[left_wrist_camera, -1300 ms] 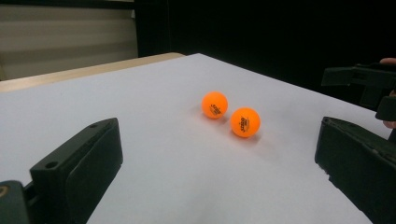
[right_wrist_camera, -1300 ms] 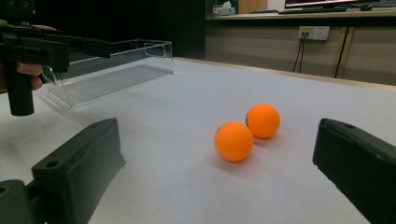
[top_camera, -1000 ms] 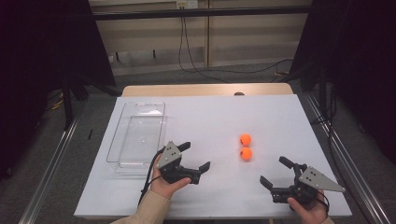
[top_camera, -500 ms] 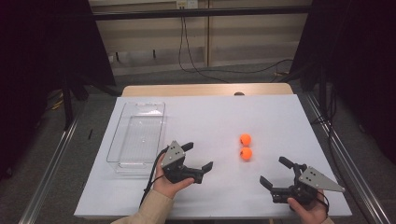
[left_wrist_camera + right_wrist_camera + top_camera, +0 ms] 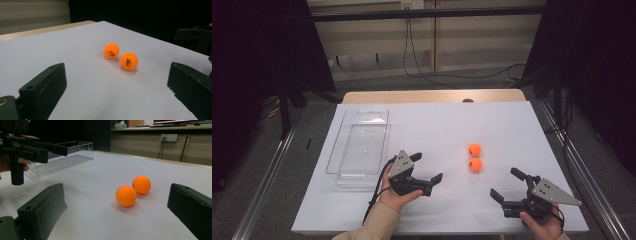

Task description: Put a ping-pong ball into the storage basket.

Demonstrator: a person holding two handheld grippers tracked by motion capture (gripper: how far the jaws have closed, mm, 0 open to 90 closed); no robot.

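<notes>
High view: white table (image 5: 512,125) fills the middle of the frame. Two orange balls sit right of centre, far ball (image 5: 474,149) directly above near ball (image 5: 475,165), just beside each other, maybe touching, can't tell from up here. Clear plastic tray (image 5: 384,135) at left of the table, empty, long side running up the frame, likely the drop-off spot. Left gripper (image 5: 428,170) at lower centre, held in a hand, jaws spread and pointing right toward the balls, nothing between them. Right gripper (image 5: 507,184) at lower right, jaws also apart and empty, angled up-left at the balls. Both sit short of the balls, so this looks like an approach, grasp not yet made.

Left gripper view: own two black jaws at lower left and lower right, wide apart, released. Near ball (image 5: 129,61) and far ball (image 5: 111,50) in the centre, framed between the jaws, sensible line-up for a pinch. Balls near each other, small gap or touching, unclear. Part of the right gripper at the upper right edge.

Right gripper view: own jaws spread at the bottom corners, gripping nothing. Near ball (image 5: 126,195) and far ball (image 5: 141,184) at centre right, overlapping from this angle. Left gripper (image 5: 55,148) at upper left, tray (image 5: 75,152) behind it.
</notes>
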